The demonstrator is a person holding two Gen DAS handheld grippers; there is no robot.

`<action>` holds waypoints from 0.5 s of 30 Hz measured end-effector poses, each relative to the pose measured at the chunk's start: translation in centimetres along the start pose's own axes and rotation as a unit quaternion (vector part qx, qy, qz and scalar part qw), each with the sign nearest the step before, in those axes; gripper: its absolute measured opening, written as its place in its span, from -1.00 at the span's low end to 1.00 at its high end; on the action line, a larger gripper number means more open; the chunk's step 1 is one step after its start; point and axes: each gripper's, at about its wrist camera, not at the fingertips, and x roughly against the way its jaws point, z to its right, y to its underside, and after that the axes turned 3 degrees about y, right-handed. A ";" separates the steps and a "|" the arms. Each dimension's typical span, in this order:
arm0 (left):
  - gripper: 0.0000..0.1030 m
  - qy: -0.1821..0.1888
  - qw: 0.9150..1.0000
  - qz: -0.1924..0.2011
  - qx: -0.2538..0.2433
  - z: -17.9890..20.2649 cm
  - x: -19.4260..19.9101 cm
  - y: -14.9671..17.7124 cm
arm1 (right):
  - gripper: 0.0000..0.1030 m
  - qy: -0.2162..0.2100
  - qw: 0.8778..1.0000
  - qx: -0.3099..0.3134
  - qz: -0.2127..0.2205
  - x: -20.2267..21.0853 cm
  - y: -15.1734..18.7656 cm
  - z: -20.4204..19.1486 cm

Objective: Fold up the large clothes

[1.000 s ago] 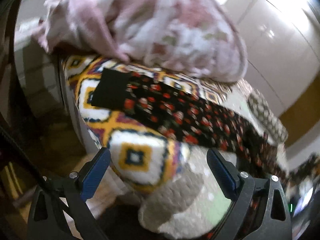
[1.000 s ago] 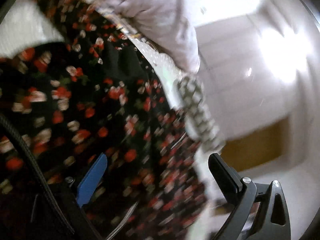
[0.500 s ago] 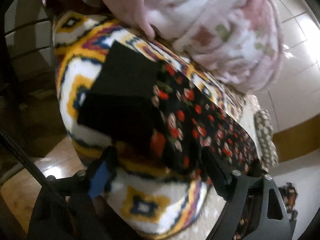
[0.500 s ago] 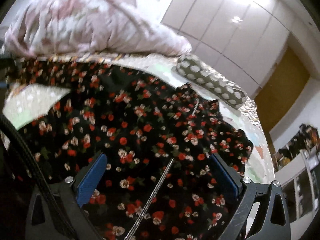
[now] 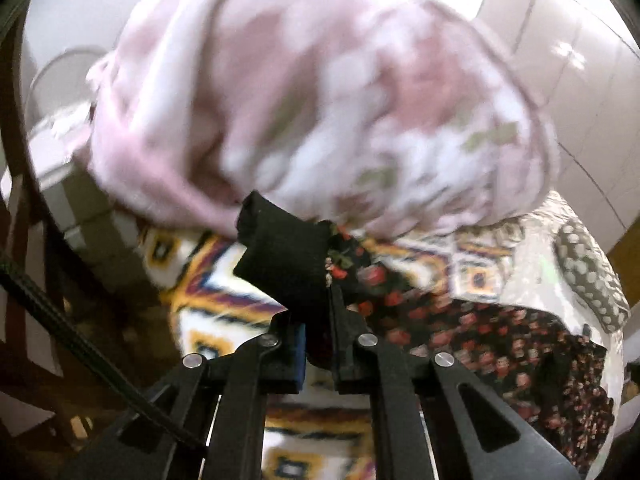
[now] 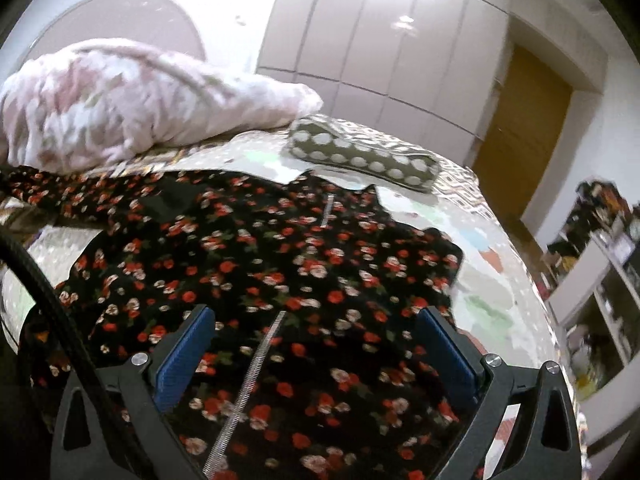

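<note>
Left gripper [image 5: 318, 344] jaws now clamped on black cuff [image 5: 286, 264], right gripper [image 6: 316, 350] jaws apart over floral garment [image 6: 280, 264], pink blanket [image 5: 320, 112] blurred

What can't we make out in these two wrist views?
- Left wrist: pink blanket print is motion-blurred.
- Left wrist: black cuff lower end is hidden between the closed left tool fingers.
- Right wrist: floral garment hem is cut off by the bottom edge, behind the open right tool.
- Right wrist: shelf items are too small.

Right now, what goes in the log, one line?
left tongs: shut on black cuff | right tongs: open, over floral dress | dress spread on bed
</note>
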 end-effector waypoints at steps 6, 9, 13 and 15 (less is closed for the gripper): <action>-0.85 0.112 0.988 0.008 -0.102 12.4 4.2 1.3 | 0.99 0.004 0.998 -0.068 -0.004 0.4 1.7 4.7; -0.86 0.177 0.972 -0.021 -0.151 19.8 5.2 4.0 | 0.99 -0.001 0.993 -0.114 -0.015 0.1 3.0 7.4; -0.87 0.247 0.944 -0.078 -0.204 30.1 5.1 9.1 | 0.99 -0.002 0.985 -0.170 -0.033 -0.5 5.0 10.8; -0.89 0.269 0.930 -0.098 -0.229 34.5 5.0 11.7 | 0.99 0.001 0.981 -0.190 -0.036 -0.5 5.9 12.4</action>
